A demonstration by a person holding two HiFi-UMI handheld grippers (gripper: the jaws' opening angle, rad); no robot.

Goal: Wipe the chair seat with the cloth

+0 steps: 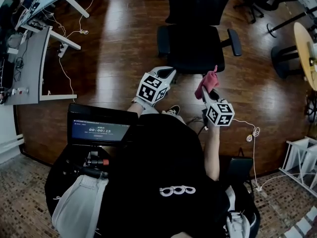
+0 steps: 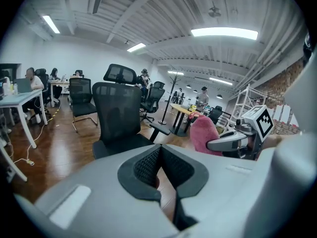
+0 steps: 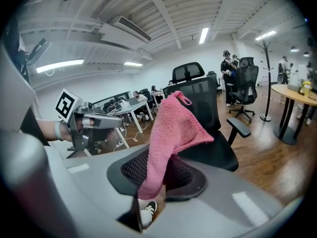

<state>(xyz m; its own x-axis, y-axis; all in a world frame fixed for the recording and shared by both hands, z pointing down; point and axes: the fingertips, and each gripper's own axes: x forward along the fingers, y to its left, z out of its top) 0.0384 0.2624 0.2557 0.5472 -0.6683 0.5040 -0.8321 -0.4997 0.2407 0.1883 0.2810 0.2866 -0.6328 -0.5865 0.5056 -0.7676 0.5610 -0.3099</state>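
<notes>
I am holding the right claw (image 3: 157, 178) clamped on the pink cloth (image 3: 174, 125). Its two dark ribbed pads are pinching the cloth's lower end, and the rest of the cloth is standing up out of the jaws in a loose fold, with a small loop showing at its top edge. Below the jaws, a white and black shoe (image 3: 147, 208) is showing against the floor.

I am keeping the left claw (image 2: 160, 163) pressed narrow. Its pads are meeting in a tight seam and nothing is sitting between them. It is hovering just beside the right claw, on my left, with its marker cube (image 1: 151, 89) facing up at the head camera.

Both claws are pointing at the black office chair (image 1: 192, 14), which is standing on the dark wooden floor (image 1: 116, 38) straight ahead of me. In the head view the cloth is hanging near the front right corner of the chair seat (image 1: 190, 48), overlapping its front edge. I cannot tell whether it is touching the seat. The left claw's tip is sitting at the seat's front left corner.

Nearer to me, a small screen (image 1: 99, 129) is glowing blue at my left side.
</notes>
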